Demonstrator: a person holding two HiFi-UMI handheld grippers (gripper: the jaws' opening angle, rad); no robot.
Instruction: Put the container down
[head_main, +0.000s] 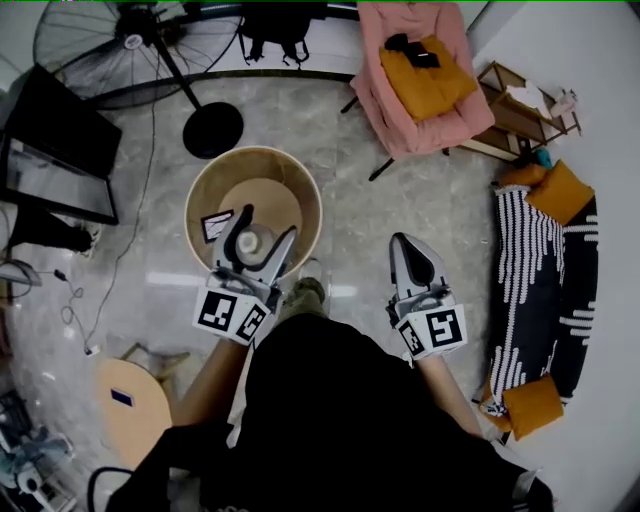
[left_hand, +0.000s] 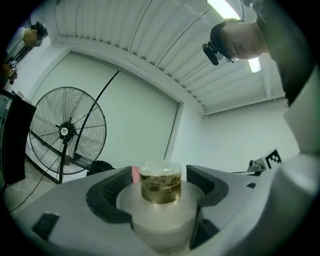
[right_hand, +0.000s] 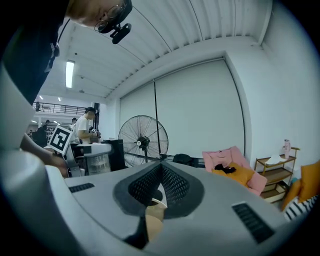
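A clear round container (head_main: 255, 243) with brownish contents and a frosted wide part sits between the jaws of my left gripper (head_main: 266, 226). The gripper is shut on it, held above a round wooden table with a raised rim (head_main: 200, 190). In the left gripper view the container (left_hand: 160, 182) fills the gap, with a dark pad close on each side. My right gripper (head_main: 406, 244) hangs over the grey floor to the right of the table. In the right gripper view my right gripper (right_hand: 160, 169) has its jaws meeting at the tip with nothing in them.
A black-and-white card (head_main: 215, 225) lies on the table by the left gripper. A standing fan (head_main: 130, 40) with a round black base (head_main: 213, 130) is behind it. A pink chair (head_main: 420, 80), a striped sofa (head_main: 545, 280), a wooden stool (head_main: 130, 400) and a black screen (head_main: 60, 140) ring the floor.
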